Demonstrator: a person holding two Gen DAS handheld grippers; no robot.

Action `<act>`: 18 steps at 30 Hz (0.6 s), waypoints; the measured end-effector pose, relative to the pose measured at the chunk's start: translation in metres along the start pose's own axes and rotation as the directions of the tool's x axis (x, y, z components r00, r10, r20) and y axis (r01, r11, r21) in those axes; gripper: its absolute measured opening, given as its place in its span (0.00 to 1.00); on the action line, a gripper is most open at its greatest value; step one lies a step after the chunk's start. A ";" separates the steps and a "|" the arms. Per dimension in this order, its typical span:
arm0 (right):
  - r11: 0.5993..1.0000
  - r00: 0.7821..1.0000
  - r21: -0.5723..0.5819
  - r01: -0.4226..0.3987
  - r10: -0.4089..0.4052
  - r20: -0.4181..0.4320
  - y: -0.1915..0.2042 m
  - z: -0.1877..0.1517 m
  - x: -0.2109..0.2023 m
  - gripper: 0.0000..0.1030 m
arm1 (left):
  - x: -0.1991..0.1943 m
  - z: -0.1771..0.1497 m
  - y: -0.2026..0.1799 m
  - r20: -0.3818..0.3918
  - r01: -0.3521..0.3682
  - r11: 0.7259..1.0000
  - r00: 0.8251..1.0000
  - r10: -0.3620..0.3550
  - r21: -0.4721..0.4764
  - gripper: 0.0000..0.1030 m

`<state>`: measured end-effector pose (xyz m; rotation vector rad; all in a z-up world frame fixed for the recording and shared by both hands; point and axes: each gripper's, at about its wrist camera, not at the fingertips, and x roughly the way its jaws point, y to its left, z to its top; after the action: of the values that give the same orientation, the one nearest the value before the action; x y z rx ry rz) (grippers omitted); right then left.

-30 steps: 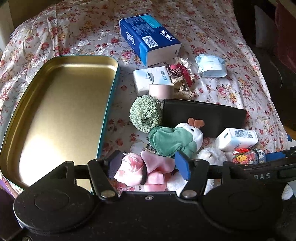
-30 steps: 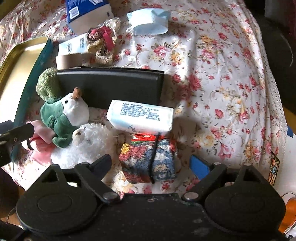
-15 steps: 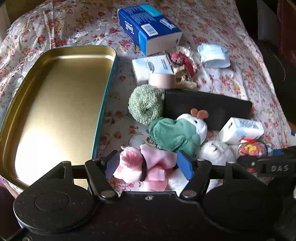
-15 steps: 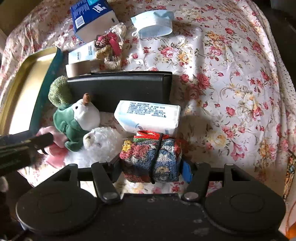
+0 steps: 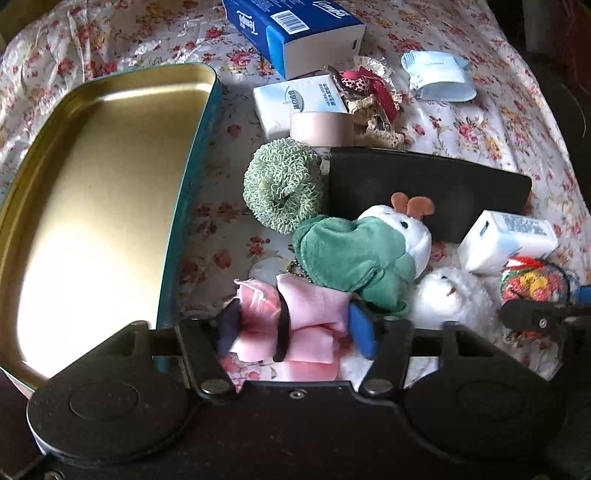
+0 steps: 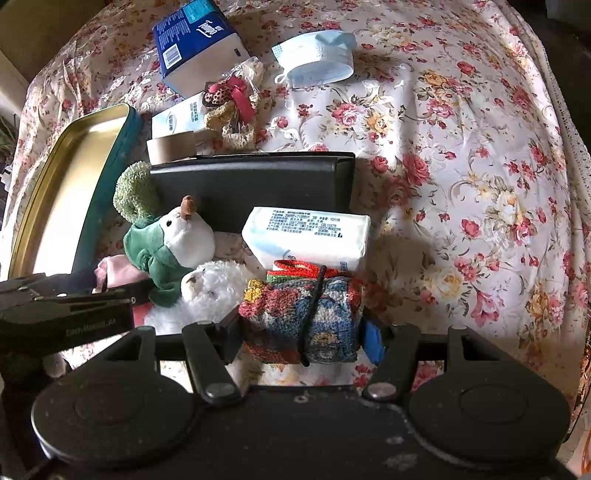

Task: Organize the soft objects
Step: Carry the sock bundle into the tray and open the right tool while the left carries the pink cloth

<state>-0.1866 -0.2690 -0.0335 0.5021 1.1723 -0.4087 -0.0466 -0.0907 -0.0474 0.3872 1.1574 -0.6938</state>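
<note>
So, near stuff first:
Left tool (image 5: 293, 325): jaws have just been closing, now pinching the pink folded cloth (image 5: 295, 325) tied with a black band.
Right tool (image 6: 301, 332): jaws have just closed, clamped on the colourful knitted bundle (image 6: 303, 317).
Why: both look gripped for lifting, probably into the tin.
Middle: green-hooded plush (image 5: 362, 247) and white fluffy toy (image 5: 450, 295) piled beside them.
Left side: gold tin tray (image 5: 55, 166), nothing in it yet.
Far: blue tissue box (image 5: 295, 33) on the floral bedspread (image 6: 461, 147).
</note>
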 end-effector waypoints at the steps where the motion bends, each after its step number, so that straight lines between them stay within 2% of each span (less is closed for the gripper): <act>1: 1.000 1.000 0.000 0.000 0.000 0.004 0.000 0.000 0.000 0.60 | -0.001 0.001 0.002 0.001 0.009 1.000 1.000 -0.009 -0.008 0.51; 3: 1.000 1.000 -0.003 0.002 -0.002 0.017 0.001 -0.002 -0.002 0.60 | -0.005 0.002 0.005 0.003 0.026 0.999 1.000 -0.026 -0.025 0.43; 5: 1.000 0.999 -0.004 0.000 0.000 0.033 0.001 -0.003 -0.004 0.60 | -0.013 0.002 0.009 0.012 0.045 0.998 0.999 -0.045 -0.037 0.40; 9: 1.000 0.998 -0.001 -0.003 0.003 0.065 0.001 -0.005 -0.009 0.60 | -0.030 0.002 0.018 0.047 0.088 0.994 0.995 -0.085 -0.058 0.39; 13: 1.000 0.996 0.006 0.003 -0.003 0.084 0.001 -0.006 -0.012 0.60 | -0.048 0.005 0.027 0.103 0.104 0.992 0.990 -0.096 -0.071 0.39; 18: 1.000 0.994 0.003 0.008 -0.009 0.110 0.003 -0.009 -0.017 0.60 | -0.077 0.011 0.042 0.193 0.126 0.988 0.975 -0.108 -0.089 0.39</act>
<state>-0.1971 -0.2606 -0.0195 0.4709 1.0685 -0.4396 -0.0282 -0.0441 0.0249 0.1653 1.0367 -0.7551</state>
